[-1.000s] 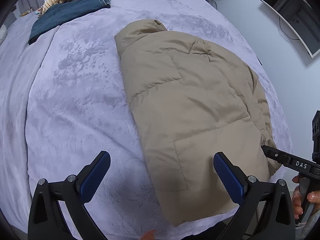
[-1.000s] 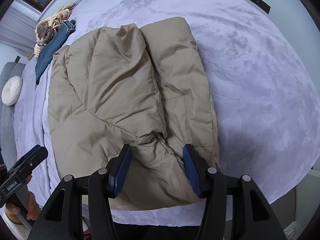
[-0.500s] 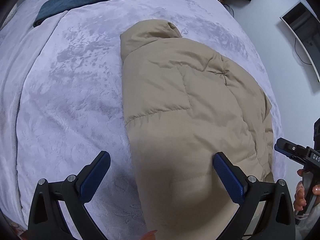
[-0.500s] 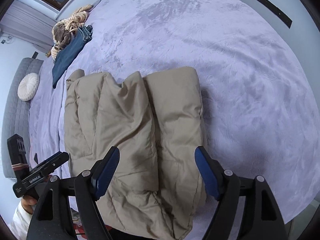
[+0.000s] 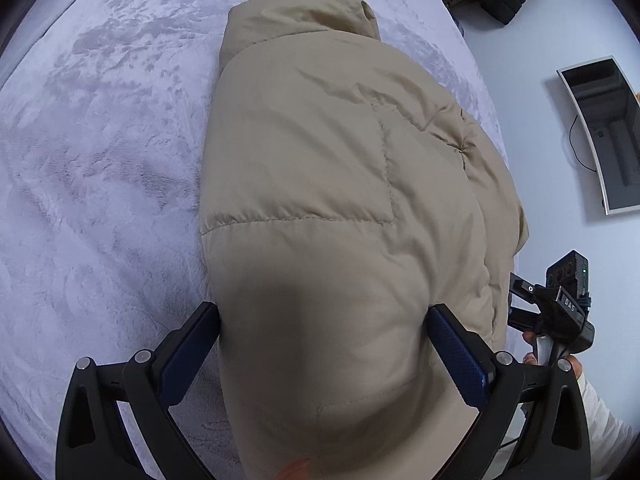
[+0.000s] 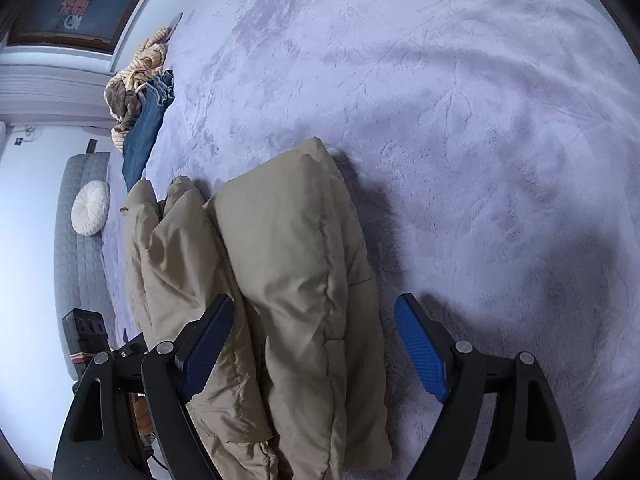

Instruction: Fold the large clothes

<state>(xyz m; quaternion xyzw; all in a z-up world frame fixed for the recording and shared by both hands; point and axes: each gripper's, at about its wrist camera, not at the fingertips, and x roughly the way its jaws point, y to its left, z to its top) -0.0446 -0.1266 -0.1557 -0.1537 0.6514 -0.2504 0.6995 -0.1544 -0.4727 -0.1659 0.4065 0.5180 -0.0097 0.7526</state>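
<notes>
A tan puffer jacket [image 5: 340, 208] is seen half-folded on the bed [image 5: 100, 160], bulging between the wide-open left gripper [image 5: 322, 354]; the right gripper [image 6: 316, 354], jaws just opened, is released at 3 o'clock. Padding should be pressed flat before folding

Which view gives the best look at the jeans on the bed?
The right wrist view. The jeans lie at the far left edge of the bed cover, unobstructed, beside a heap of striped cloth. The left wrist view shows none of them: the tan jacket fills most of its frame.
</notes>
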